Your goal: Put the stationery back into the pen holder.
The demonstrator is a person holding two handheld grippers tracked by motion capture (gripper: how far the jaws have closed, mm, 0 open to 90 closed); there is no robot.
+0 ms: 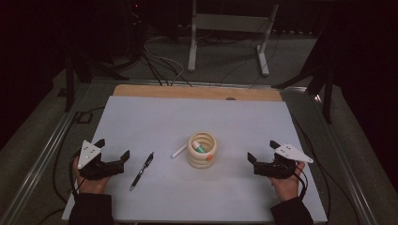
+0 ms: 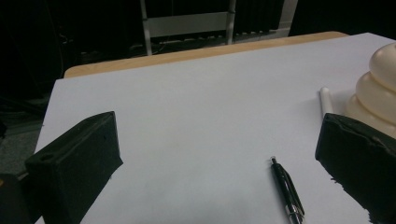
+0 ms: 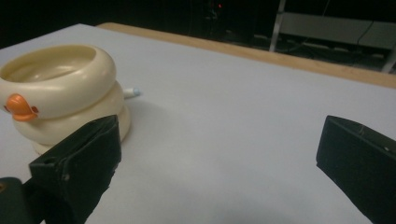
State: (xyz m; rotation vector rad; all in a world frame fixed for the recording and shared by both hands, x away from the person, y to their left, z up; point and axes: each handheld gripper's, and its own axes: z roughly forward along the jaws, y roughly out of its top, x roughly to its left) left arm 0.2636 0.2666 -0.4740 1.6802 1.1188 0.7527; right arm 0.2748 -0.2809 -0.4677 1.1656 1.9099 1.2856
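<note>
high view shows a white counter [image 1: 155,117] with a wooden strip along its far edge, and a person's two hands coming in from the near side, each holding a gripper. left gripper [image 1: 112,150] rests near the counter's left front corner with its jaws wide apart and nothing between them. right gripper [image 1: 263,151] sits near the right front edge, jaws likewise spread and empty

just beside the left gripper, toward the middle, lies a black pen [image 1: 142,170], slim and dark, with a shiny silver clip and tip; it lies flat on the counter at a slant, one end toward the person and the other pointing away toward the centre. left gripper view shows the pen [image 2: 288,192] low between the jaws, nearer the right jaw, touching neither

at the middle of the counter stands a cream pen holder [image 1: 202,149] built like stacked rounded rings, with a small orange beak on its side. inside it something green and white can be seen from above, too small to tell more. a white marker [image 1: 179,151] lies on the counter just left of the holder, its tip close to the base. right gripper view shows the holder [image 3: 60,93] upright beyond the left jaw, apart from it
</note>
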